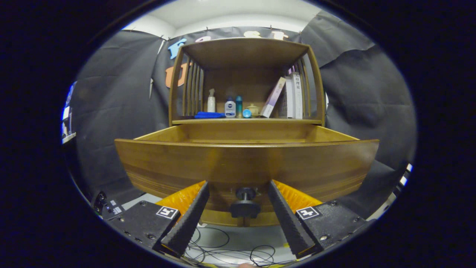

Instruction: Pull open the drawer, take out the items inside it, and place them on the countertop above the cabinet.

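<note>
A wooden cabinet [245, 56] stands ahead with its drawer [245, 163] pulled out toward me. The drawer's front panel hides what lies inside. A dark round knob [244, 204] sticks out low on that panel, between my two fingers, with a gap on each side. My gripper [238, 184] is open, its fingertips close against the drawer front. Above the drawer runs the countertop [305, 121], the floor of the cabinet's open shelf.
On the countertop stand a white spray bottle [211, 101], a folded blue cloth [208, 115], a white lotion bottle [230, 108], a teal bottle [238, 106], a small lidded jar [253, 109] and leaning books [288, 97]. Cables [230, 249] lie on the floor below.
</note>
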